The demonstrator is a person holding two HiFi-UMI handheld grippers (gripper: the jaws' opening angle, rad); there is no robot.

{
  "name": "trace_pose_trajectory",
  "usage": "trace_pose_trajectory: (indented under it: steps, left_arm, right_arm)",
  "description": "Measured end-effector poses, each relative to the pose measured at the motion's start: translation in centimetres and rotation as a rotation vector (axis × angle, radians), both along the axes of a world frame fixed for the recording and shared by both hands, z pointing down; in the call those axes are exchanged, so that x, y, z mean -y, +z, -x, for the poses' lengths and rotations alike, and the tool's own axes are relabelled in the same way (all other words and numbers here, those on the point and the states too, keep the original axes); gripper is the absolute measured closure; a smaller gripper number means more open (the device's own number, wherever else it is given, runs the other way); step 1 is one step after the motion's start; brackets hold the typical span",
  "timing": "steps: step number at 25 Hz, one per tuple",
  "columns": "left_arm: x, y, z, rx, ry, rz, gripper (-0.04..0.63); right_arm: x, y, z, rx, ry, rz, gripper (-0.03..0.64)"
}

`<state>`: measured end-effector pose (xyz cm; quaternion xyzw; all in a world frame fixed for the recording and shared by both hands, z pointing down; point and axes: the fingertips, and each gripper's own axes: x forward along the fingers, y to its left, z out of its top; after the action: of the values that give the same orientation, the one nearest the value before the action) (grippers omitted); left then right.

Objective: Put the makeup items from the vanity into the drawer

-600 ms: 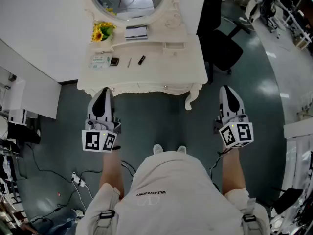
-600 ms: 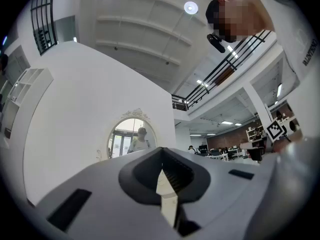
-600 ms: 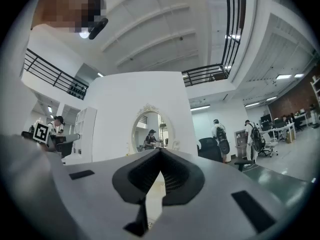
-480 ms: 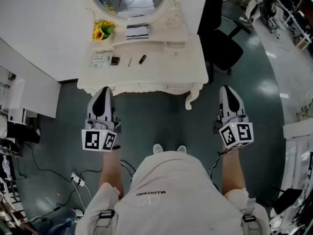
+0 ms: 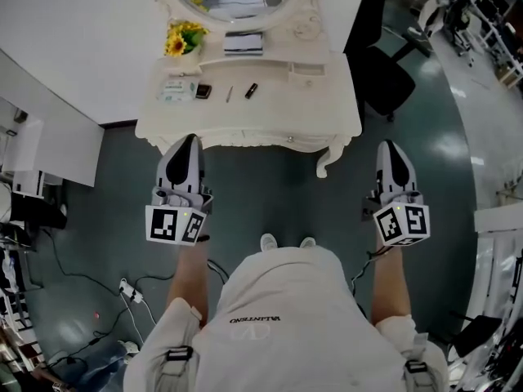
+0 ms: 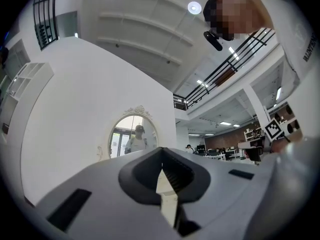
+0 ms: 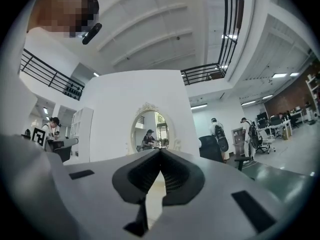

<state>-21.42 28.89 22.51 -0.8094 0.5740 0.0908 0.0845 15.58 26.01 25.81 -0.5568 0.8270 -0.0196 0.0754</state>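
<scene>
On the white vanity [image 5: 245, 121], in the head view, lie a pale green packet [image 5: 178, 91], a small dark compact [image 5: 203, 91], a thin pencil [image 5: 229, 94] and a black lipstick [image 5: 251, 91]. A small drawer front [image 5: 306, 70] sits on the top at the right. My left gripper [image 5: 189, 142] hangs before the vanity's front edge, shut and empty. My right gripper [image 5: 392, 147] is out past the right leg, shut and empty too. Both gripper views look up along closed jaws, the left gripper [image 6: 161, 152] and the right gripper [image 7: 160, 152] each facing the oval mirror [image 6: 131, 136] [image 7: 152, 131].
Sunflowers [image 5: 181, 39] and a striped box [image 5: 243, 43] stand on the vanity's raised shelf. A black office chair [image 5: 384, 76] is right of the vanity, a white cabinet [image 5: 49, 149] is left. Cables and a power strip [image 5: 131, 292] lie on the floor behind me, left.
The vanity has shifted lower and to the right in the head view, so I stand a little closer. Both grippers keep the same shut pose.
</scene>
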Motion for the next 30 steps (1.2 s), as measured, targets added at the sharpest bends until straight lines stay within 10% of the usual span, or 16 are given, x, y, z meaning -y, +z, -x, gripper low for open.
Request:
trace_pose_trajectory:
  steps: [30]
  left_arm:
    - [10.9, 4.3, -3.6, -0.004, 0.065, 0.111, 0.595]
  right_arm:
    - [12.1, 3.0, 5.3, -0.005, -0.149, 0.038, 0.606]
